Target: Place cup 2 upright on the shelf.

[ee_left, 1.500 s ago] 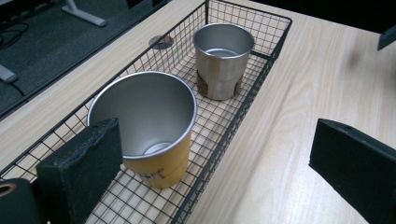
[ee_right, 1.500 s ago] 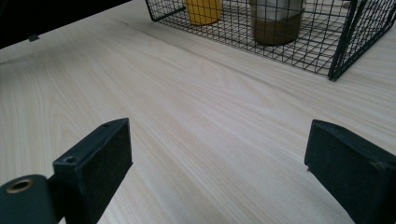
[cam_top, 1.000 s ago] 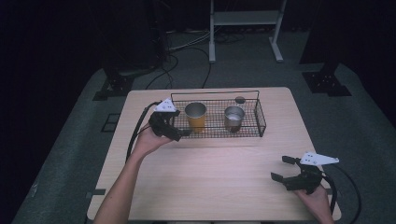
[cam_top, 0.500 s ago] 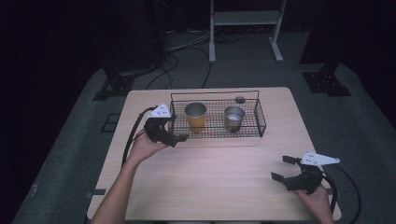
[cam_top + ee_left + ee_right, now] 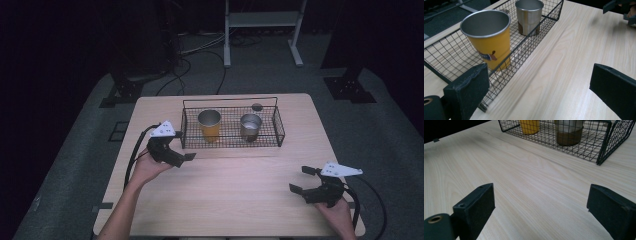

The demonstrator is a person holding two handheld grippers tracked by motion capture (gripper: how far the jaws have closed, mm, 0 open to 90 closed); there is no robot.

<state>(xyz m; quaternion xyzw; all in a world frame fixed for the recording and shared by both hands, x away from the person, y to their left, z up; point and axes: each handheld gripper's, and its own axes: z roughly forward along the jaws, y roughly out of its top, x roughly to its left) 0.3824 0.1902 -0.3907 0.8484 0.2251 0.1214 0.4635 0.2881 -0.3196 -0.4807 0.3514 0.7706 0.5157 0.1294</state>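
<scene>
Pale wood made up the table (image 5: 225, 190), and the wire basket (image 5: 280, 131) sat at its far middle. Inside it stood the yellow cup (image 5: 209, 125) on the left and the steel cup (image 5: 250, 127) to its right, well apart, both upright.

Your left gripper (image 5: 181, 156) hung just near of the basket's left corner, jaws spread wide and gripping nothing; its own view showed the yellow cup (image 5: 489, 37) beyond the mesh. Your right gripper (image 5: 303, 179) rested at the near right edge, likewise released and empty.

You looked to be clearing the basket after setting the cup down. To do that well, you needed to keep the jaws wide and draw straight toward yourself, staying off the wire rim so the basket did not drag.

Against a second earlier, your left gripper had moved from beside the yellow cup toward the near side and a little lower. The right one had kept its place.
</scene>
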